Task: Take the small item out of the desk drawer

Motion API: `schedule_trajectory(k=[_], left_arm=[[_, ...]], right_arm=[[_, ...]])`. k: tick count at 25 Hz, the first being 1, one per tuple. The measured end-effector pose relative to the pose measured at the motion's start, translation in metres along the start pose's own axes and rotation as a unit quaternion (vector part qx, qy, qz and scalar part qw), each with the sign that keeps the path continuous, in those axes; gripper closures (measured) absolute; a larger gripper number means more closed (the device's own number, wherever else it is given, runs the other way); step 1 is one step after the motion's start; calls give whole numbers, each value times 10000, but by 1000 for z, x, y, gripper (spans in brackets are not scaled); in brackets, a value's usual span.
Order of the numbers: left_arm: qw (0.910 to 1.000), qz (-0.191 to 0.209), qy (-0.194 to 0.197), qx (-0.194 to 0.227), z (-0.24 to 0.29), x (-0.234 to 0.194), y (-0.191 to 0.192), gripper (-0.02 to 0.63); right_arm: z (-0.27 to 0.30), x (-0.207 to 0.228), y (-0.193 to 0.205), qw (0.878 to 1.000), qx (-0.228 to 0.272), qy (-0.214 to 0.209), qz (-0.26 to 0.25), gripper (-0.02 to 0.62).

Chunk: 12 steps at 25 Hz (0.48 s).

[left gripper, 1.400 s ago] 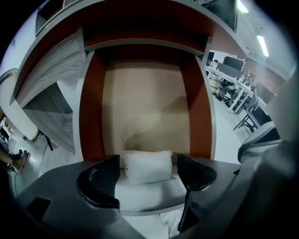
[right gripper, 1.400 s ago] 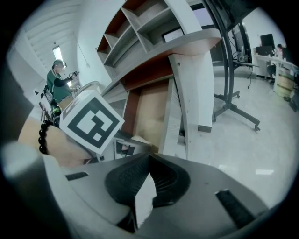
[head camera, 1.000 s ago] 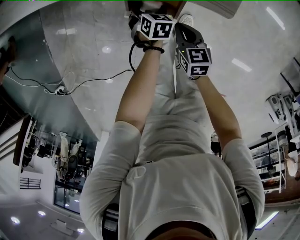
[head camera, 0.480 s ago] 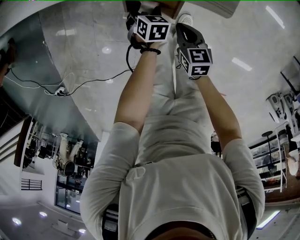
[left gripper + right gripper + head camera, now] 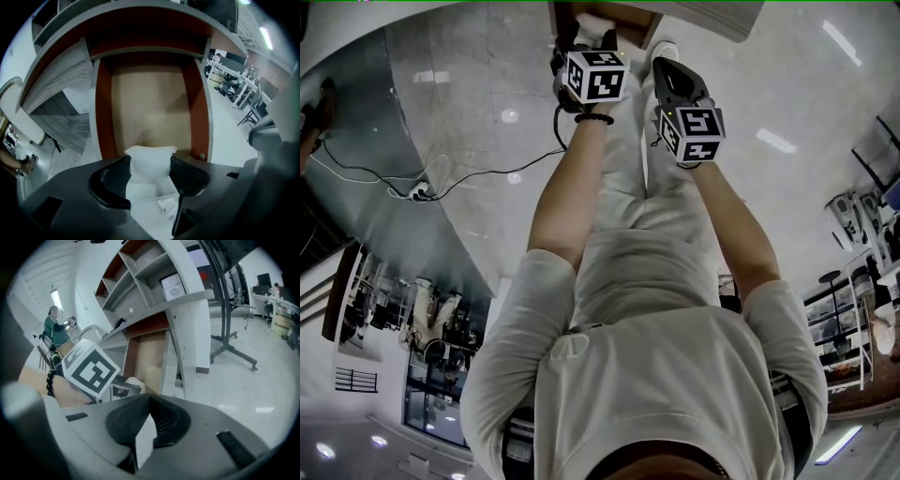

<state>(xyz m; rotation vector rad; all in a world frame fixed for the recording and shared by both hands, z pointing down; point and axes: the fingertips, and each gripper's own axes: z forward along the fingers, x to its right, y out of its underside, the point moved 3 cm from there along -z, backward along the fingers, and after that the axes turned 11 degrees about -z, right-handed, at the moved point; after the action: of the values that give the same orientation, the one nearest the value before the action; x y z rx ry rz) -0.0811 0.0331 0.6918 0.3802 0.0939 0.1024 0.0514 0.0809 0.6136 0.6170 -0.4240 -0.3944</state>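
Both grippers have risen slightly over the open wooden desk drawer (image 5: 152, 103). Left gripper (image 5: 150, 165): its jaws have just been closing and now pinch a small white item (image 5: 150, 153), possibly a soft packet, above the drawer's near edge. Right gripper (image 5: 149, 401): pads together, empty, just beside it.

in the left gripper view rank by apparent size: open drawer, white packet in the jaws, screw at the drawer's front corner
1. open drawer
2. white packet, which looks larger because it is nearest the camera
3. screw, clearly the smallest
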Motion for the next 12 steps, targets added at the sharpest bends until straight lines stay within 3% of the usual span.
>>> schedule_trajectory(k=[12], left_arm=[[9968,-338,251,672,-70,-8,-45,351]], right_arm=[[-40,3,-59,9992,252,229,-198,594]])
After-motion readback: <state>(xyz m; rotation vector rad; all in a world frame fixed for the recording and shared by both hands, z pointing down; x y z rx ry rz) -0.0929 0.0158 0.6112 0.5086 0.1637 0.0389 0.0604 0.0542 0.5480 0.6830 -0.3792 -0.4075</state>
